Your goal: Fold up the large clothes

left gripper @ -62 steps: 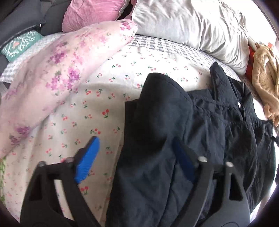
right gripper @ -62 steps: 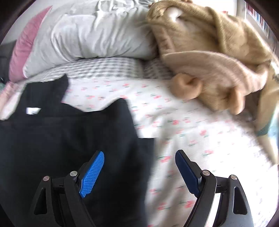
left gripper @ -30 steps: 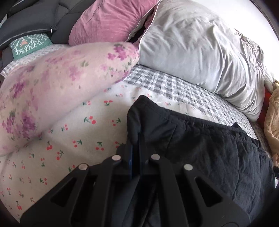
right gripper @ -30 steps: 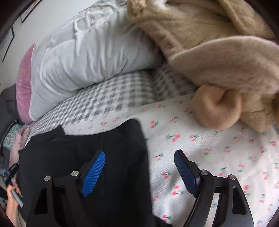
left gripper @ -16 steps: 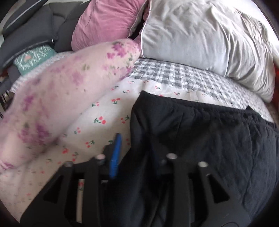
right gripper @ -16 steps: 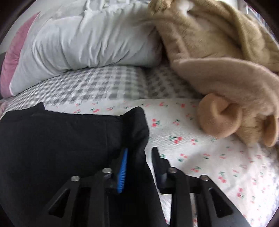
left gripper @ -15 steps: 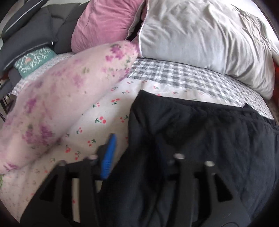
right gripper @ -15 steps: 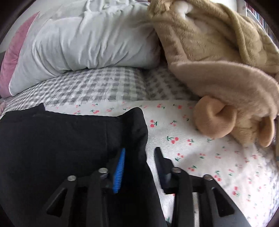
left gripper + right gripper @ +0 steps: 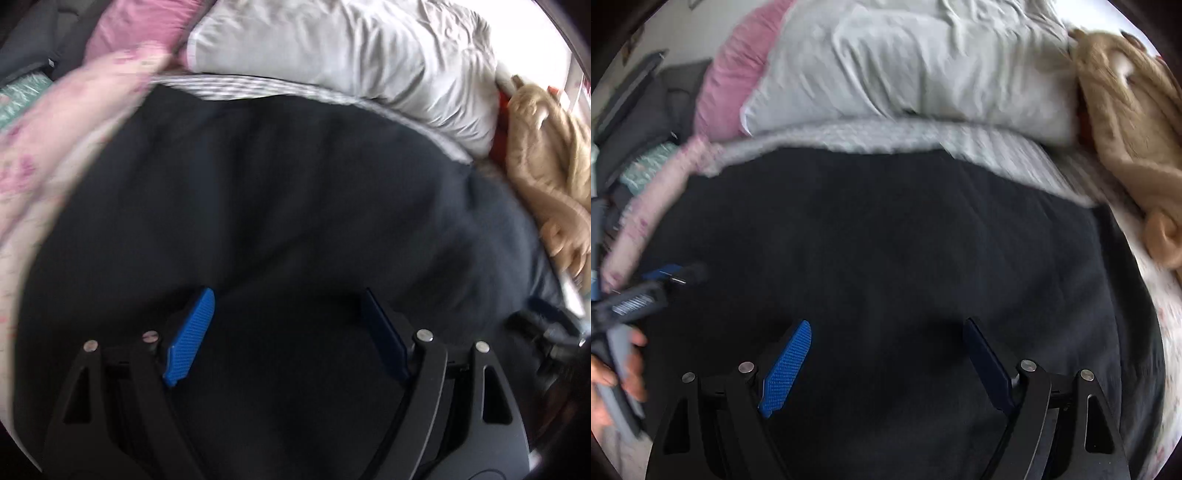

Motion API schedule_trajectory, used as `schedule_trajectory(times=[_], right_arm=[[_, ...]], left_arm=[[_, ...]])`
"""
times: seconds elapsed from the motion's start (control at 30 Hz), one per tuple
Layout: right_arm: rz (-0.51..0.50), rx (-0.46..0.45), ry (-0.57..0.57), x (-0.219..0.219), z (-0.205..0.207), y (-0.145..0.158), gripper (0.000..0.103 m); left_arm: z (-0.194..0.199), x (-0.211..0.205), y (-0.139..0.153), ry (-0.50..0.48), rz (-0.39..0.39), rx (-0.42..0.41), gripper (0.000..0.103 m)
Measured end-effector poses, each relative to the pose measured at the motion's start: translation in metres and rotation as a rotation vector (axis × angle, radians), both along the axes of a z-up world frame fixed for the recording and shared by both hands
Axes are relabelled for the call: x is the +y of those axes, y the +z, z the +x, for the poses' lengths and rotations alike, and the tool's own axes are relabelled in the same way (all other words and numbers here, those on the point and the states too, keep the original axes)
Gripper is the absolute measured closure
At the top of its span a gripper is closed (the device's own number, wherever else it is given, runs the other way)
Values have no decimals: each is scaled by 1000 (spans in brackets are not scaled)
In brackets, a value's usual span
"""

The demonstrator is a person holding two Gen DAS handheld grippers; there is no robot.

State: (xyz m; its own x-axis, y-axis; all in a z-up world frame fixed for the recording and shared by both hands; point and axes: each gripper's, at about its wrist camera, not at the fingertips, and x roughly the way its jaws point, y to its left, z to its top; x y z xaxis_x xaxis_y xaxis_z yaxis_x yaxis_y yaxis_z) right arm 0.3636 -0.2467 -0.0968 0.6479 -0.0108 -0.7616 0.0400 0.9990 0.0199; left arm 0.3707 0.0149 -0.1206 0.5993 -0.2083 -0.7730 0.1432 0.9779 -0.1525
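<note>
Blue-padded fingers (image 9: pixel 190 334) of the left gripper (image 9: pixel 284 332) are seen spread apart and widening; nothing is pinched between them, only dark cloth lying beneath. The right gripper (image 9: pixel 886 363) is likewise released, its jaws opening, with no fabric caught between the pads.

The black garment (image 9: pixel 295 206) is laid flat across the bed, its far edge drawn roughly straight just short of the grey checked strip (image 9: pixel 886 140). Judged from this, a fold has been set down and let go, and both tools are held above the middle of the cloth so the next edge can be chosen. Which edge is meant cannot be told.

The left tool is glimpsed at the left border of the right wrist view, gripped by a hand (image 9: pixel 613 369).

Surface: a bed with a white sheet sprigged in small red flowers (image 9: pixel 1167 306). At the head a grey pillow (image 9: pixel 351 55) and a pink pillow (image 9: pixel 735 85) are propped. A pink floral quilt (image 9: pixel 48 129) is bunched to the left; a tan fleece garment (image 9: pixel 1134 122) is heaped to the right. Both views are motion-blurred.
</note>
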Motion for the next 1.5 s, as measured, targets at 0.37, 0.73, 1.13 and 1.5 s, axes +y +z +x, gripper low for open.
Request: schedule_trajectory(times=[0.37, 0.73, 1.13, 1.5], right_arm=[[-43, 30, -273, -76, -143, 4, 17], [300, 82, -454, -85, -222, 1, 13], [743, -33, -568, -126, -240, -43, 12], [710, -114, -621, -126, -214, -45, 65]], left_arm=[[-101, 82, 22, 116, 56, 123, 15], [-158, 99, -12, 268, -382, 350, 1], [-130, 127, -52, 384, -684, 167, 1], [-120, 148, -61, 478, -812, 130, 72]])
